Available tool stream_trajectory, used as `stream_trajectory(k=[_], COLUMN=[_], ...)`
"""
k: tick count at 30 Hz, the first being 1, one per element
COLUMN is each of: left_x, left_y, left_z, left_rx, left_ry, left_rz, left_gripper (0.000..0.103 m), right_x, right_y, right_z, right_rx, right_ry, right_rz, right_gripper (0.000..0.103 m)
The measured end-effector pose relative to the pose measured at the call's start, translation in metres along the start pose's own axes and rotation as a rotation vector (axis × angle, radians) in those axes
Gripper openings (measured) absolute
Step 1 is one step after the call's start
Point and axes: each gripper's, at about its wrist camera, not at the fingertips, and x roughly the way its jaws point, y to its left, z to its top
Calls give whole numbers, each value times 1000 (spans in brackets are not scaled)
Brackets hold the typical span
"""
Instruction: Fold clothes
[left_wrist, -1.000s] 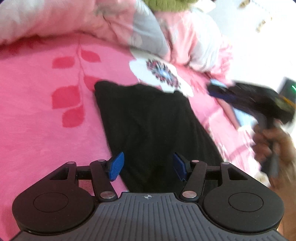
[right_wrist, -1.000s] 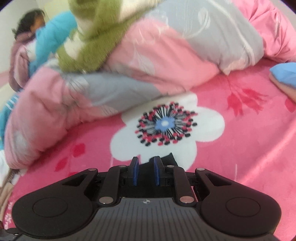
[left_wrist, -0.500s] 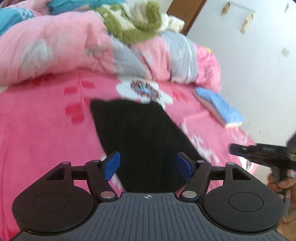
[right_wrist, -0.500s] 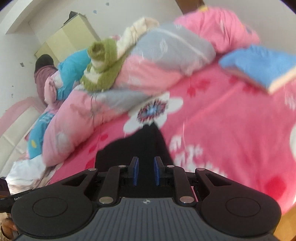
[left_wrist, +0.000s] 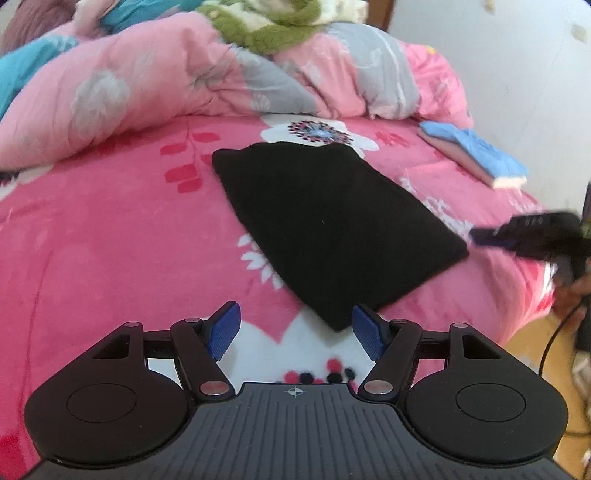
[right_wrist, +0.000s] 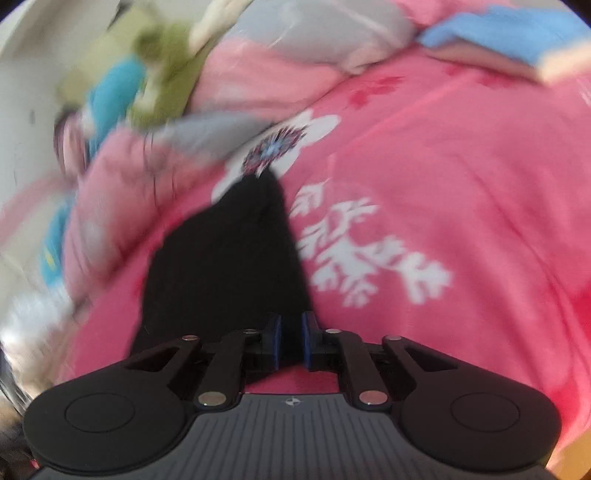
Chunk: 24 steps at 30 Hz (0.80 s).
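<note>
Left hand-held gripper (left_wrist: 295, 332): jaws wide apart, nothing between the blue pads (left_wrist: 223, 330). It hangs above the near corner of the black garment (left_wrist: 328, 221), not touching it.

Right hand-held gripper (right_wrist: 291, 341): jaws narrow and closing. Black cloth shows in the slim gap, but whether the pads press on it cannot be told; this view is blurred. In the left wrist view the right hand-held gripper sits just beside the garment's right corner.

Black garment: folded flat on the pink floral bedspread (left_wrist: 110, 240). Its far edge touches the white flower print (left_wrist: 317, 134). Beyond the garment lies a bunched pink-and-grey quilt (left_wrist: 184, 81). To the garment's right, near the bed edge, lies a blue folded item (left_wrist: 476, 155).
</note>
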Motion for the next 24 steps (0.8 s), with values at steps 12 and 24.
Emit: stream_trajectory(k=[12,24], left_x=[34,22], left_y=[-12,15], left_z=[11,11], left_rx=[113,80], left_ry=[4,-6], left_rz=[-31,-115], left_gripper=[67,68], right_x=[6,14], right_y=[46,45], right_z=[-6,24], right_rx=[-314,-376], right_ry=[-31,-4], right_rz=[146,123], right_gripper=[13,28])
